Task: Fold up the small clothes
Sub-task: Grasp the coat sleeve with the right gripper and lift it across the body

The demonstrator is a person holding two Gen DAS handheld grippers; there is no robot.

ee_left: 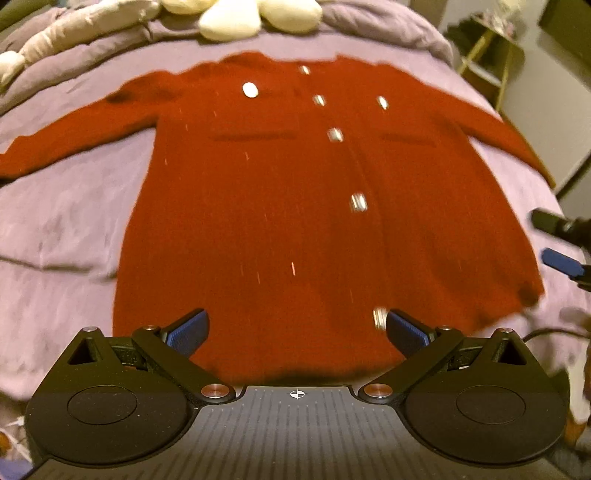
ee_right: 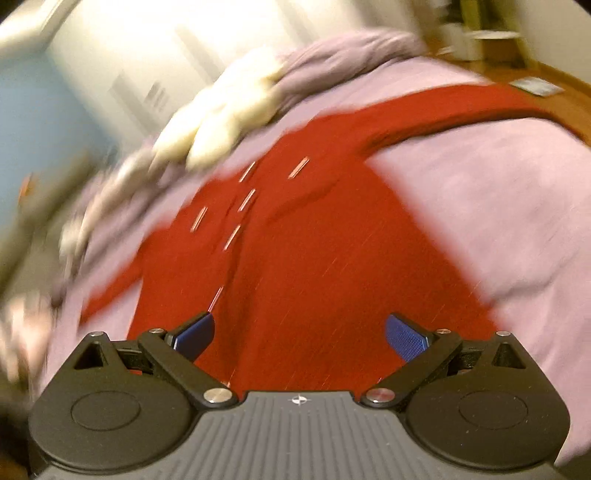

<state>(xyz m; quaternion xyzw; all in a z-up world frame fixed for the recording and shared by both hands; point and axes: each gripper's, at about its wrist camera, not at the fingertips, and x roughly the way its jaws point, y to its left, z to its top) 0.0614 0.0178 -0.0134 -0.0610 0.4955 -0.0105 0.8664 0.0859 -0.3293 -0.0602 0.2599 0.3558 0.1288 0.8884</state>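
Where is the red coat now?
In the left wrist view the red coat lies flat on the purple bedspread, sleeves spread, below the cream pillows.

Ahead of my left fingers, the red cardigan looks like soft, matt knit with a fuzzy nap; its buttons glint like shiny metal. Beneath it the lilac bedspread is smooth, dull cloth, lightly creased. My fingertip pads are blue, finely ribbed rubber set in matt black plastic, with bright metal pivot pins behind them.
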